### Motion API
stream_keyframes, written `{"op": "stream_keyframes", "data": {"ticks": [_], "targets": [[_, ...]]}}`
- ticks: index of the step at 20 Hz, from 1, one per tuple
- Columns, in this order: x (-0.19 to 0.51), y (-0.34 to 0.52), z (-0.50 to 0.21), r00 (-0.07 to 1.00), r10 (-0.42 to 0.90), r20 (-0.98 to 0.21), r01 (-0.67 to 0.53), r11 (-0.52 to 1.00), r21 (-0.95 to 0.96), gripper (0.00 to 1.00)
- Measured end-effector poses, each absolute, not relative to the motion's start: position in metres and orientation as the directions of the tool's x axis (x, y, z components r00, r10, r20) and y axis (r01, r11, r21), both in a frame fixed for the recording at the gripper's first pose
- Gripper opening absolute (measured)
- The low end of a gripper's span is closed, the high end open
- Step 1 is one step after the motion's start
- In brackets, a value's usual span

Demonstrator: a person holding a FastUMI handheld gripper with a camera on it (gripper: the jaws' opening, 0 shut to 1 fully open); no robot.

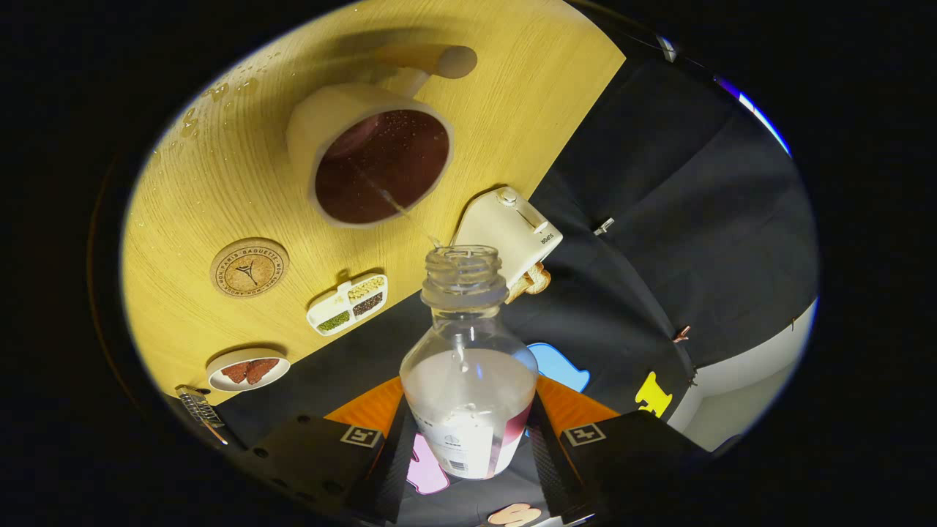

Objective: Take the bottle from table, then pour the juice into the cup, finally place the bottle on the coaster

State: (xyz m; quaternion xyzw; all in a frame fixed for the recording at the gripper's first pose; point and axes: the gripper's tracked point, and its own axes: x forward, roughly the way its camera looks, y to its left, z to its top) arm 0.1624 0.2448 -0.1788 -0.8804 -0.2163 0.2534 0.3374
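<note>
- The claw [468,439] is clamped on the bottle [468,366], both fingers pressing its sides; the bottle is tipped, open neck toward the cup [370,157] at 11 o'clock.
- A thin stream runs from the neck into the cup's dark juice.
- On the desk [512,80]: the coaster [249,267] at 10 o'clock, a divided dish [346,304] beside it, a toaster [509,234] just beyond the neck, a small plate [247,369] nearer.
- Droplets [219,91] lie past the cup.

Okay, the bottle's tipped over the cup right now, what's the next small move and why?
Probably hold the tilt a moment longer, then start righting the bottle. The claw is shut on it, its open mouth aims at the cup, and a thin stream runs into the cup, which already holds dark liquid. Some liquid remains in the bottle. The coaster lies beside the cup for afterwards.
</note>
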Motion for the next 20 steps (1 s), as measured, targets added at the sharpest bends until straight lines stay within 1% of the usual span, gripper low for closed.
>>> {"op": "stream_keyframes", "data": {"ticks": [6,16,18,20], "targets": [[0.163,0.240,-0.182,0.788,0.537,-0.301,0.186,-0.674,-0.715,0.74],[0.166,0.234,-0.197,0.789,0.534,-0.302,0.101,-0.599,-0.795,0.75],[0.166,0.227,-0.197,0.798,0.529,-0.289,0.064,-0.551,-0.832,0.75],[0.164,0.224,-0.190,0.807,0.530,-0.261,0.014,-0.459,-0.888,0.75]]}}
